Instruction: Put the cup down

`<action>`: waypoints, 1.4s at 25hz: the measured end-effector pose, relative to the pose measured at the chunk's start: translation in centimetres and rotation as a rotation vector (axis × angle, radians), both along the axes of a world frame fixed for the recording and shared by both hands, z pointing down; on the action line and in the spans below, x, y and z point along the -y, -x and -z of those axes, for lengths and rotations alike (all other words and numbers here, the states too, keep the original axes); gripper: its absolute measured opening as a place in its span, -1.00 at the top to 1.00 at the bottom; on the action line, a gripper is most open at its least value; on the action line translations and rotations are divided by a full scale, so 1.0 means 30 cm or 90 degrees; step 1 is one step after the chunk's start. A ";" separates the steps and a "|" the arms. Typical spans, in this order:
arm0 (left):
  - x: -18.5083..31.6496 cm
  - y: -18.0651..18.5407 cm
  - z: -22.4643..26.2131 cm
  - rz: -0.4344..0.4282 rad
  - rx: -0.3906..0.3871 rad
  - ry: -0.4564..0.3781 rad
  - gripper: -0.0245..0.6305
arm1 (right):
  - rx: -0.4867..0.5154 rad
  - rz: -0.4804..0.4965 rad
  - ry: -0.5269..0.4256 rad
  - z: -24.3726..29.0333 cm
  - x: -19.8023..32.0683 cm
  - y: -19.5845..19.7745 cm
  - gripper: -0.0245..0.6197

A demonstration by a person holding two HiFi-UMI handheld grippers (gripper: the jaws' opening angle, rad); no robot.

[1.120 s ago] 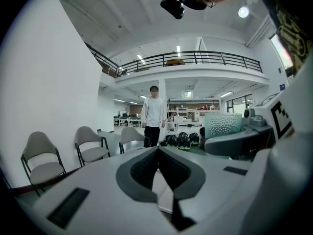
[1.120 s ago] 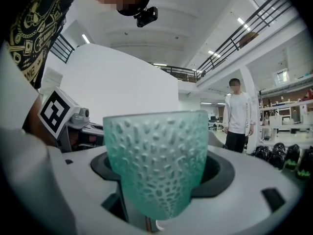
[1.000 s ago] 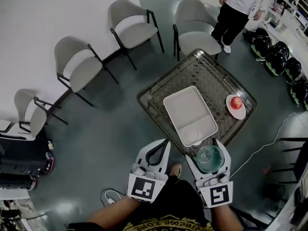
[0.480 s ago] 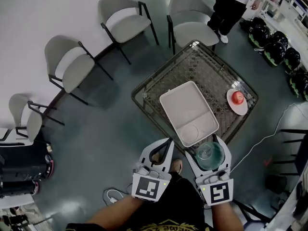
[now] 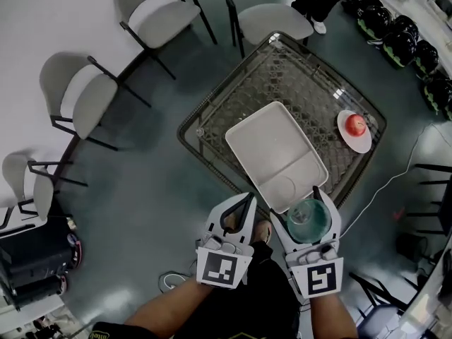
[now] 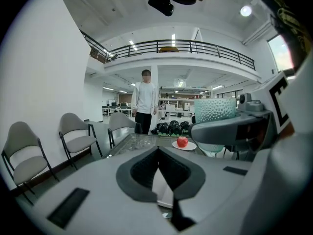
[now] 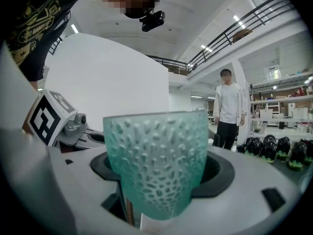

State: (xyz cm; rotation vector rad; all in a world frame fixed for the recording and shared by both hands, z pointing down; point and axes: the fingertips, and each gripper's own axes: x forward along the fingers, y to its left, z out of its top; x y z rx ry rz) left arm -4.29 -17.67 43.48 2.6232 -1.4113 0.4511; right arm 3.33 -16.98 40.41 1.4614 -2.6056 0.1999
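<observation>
Cup (image 7: 156, 165) pinched in R gripper (image 5: 305, 210); L gripper (image 5: 241, 203) closed, empty. Tray (image 5: 275, 150), apple (image 5: 355, 124) on table (image 5: 282, 76) ahead.

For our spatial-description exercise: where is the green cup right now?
In the head view, lower right, the green cup sits clamped between the jaws of the right gripper, just by the near corner of the white tray.

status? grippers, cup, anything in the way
Left gripper shut, empty. Right gripper clamped on teal dimpled translucent cup, upright, in the air. White rectangular tray ahead bare; red apple on white plate aside.
</observation>
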 end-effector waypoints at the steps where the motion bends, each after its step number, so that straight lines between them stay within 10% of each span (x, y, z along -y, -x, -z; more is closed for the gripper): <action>1: 0.011 -0.001 -0.020 -0.003 0.002 0.004 0.91 | -0.002 -0.004 0.003 -0.021 0.011 -0.003 -0.26; 35: 0.145 -0.012 -0.511 -0.039 0.041 0.039 0.91 | 0.003 -0.074 0.019 -0.572 0.136 -0.014 -0.26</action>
